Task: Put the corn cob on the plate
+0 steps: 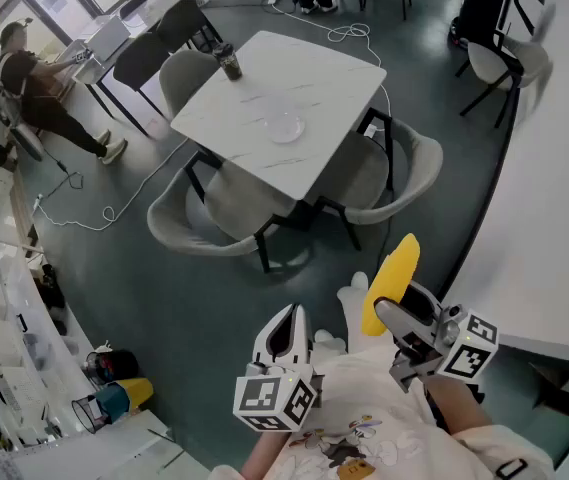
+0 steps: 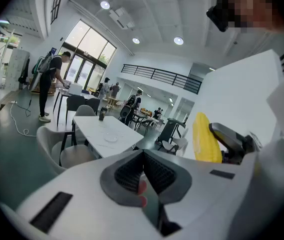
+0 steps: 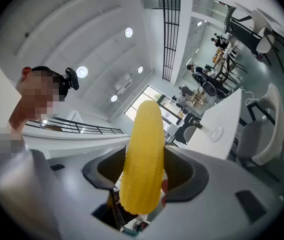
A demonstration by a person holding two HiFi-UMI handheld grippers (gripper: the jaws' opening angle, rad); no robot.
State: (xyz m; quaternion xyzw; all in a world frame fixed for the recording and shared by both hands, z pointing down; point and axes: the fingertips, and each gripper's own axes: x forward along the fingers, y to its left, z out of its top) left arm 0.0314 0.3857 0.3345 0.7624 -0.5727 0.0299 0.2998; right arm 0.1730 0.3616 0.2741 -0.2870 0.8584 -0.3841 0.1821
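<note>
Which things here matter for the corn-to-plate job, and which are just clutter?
Job: corn cob, gripped in right gripper; plate on white table.
Lying about: dark cup; chairs; left gripper, shut and empty.

Ahead of me, a table (image 1: 336,78) carries a plate (image 1: 285,126) near its middle and a cup (image 1: 230,63) toward its far left edge, with chairs (image 1: 216,208) around it. Well short of it, my left gripper (image 1: 286,320) sits left of my right gripper (image 1: 388,310), which has the corn cob (image 1: 394,268) between its jaws.
</note>
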